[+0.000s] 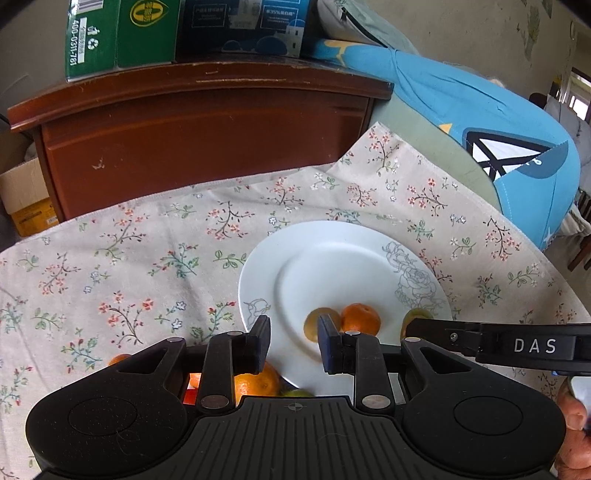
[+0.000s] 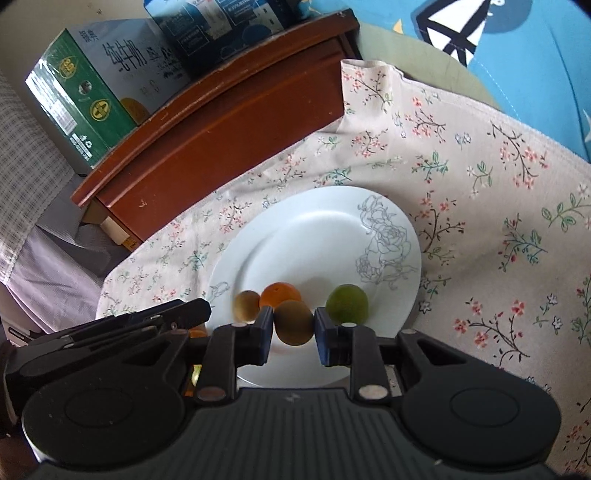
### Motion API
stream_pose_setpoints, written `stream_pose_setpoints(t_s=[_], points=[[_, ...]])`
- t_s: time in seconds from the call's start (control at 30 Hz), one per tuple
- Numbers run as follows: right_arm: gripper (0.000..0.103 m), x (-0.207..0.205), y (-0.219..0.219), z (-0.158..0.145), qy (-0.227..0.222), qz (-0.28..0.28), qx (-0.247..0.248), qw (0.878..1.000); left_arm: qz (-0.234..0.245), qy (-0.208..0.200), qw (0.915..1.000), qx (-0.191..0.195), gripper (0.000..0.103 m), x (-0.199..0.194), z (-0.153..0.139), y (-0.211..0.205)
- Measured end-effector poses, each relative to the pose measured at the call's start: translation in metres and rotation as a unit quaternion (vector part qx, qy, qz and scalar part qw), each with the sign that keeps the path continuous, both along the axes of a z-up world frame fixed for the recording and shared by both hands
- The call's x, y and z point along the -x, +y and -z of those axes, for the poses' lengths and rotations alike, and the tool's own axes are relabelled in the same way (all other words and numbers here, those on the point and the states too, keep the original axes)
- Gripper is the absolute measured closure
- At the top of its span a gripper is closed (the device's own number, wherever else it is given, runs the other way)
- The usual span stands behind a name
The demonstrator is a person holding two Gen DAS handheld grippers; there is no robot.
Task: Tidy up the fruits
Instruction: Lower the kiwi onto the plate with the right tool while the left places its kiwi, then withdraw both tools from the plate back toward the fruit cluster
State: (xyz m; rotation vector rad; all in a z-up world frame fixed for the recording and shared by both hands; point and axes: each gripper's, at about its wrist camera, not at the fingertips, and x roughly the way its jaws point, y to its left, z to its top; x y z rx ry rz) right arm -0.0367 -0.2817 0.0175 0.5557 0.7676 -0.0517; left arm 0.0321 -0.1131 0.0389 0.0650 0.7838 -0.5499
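Right gripper (image 2: 293, 334), bottom center of the right wrist view: jaws narrow, clamped on a brown kiwi (image 2: 293, 322), both pads touching its sides. Kiwi sits over the near part of the white plate (image 2: 317, 236); can't tell if it's resting on the plate or lifted.

Just behind it on the plate: a smaller kiwi (image 2: 246, 305) to the left, blurred, an orange mandarin (image 2: 280, 293) behind the held kiwi, and a green fruit (image 2: 347, 303) to the right.

Left gripper (image 1: 293, 345), bottom center of the left wrist view: jaws parted moderately, nothing between the pads. It hangs over the plate's near-left rim (image 1: 258, 273). Under its left finger, off the plate on the cloth, a mandarin (image 1: 256, 384); another orange bit (image 1: 119, 359) peeks out further left, and a green sliver (image 1: 297, 393) by the plate's near edge, mostly hidden.

The right gripper's finger enters the left view from the right edge (image 1: 480, 338).

Plate lies on the floral tablecloth (image 1: 129, 258). Beyond the cloth, upper left in both views, a brown wooden cabinet (image 1: 203, 140) with a green carton (image 1: 122, 33) and a dark blue carton (image 1: 243, 26) on top. Blue patterned fabric (image 1: 461, 103) upper right.
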Motion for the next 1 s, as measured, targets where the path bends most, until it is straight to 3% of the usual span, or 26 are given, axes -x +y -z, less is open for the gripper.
stream_pose_setpoints(t_s=[0.2,0.33,0.47,0.77,1.0], points=[[0.075,-0.002,-0.006,0.002,-0.003,0.020,-0.010,1.000,-0.009,0.003,1.0000,0.003,0.074,-0.001,-0.004,-0.001],[0.070,0.001,-0.009,-0.004,-0.020,0.030,-0.013,0.999,-0.026,-0.001,0.9997,0.004,0.047,0.001,-0.011,0.005],[0.065,0.000,-0.005,-0.007,-0.025,0.020,-0.005,0.999,-0.034,-0.010,0.9994,-0.002,0.026,0.003,-0.024,0.011],[0.053,0.004,0.013,-0.018,-0.022,-0.006,0.036,0.999,-0.027,-0.021,0.9985,-0.043,0.025,0.010,-0.043,0.033],[0.053,0.010,0.026,-0.024,-0.024,-0.032,0.049,0.998,-0.036,-0.029,0.9967,-0.067,0.025,0.015,-0.057,0.057]])
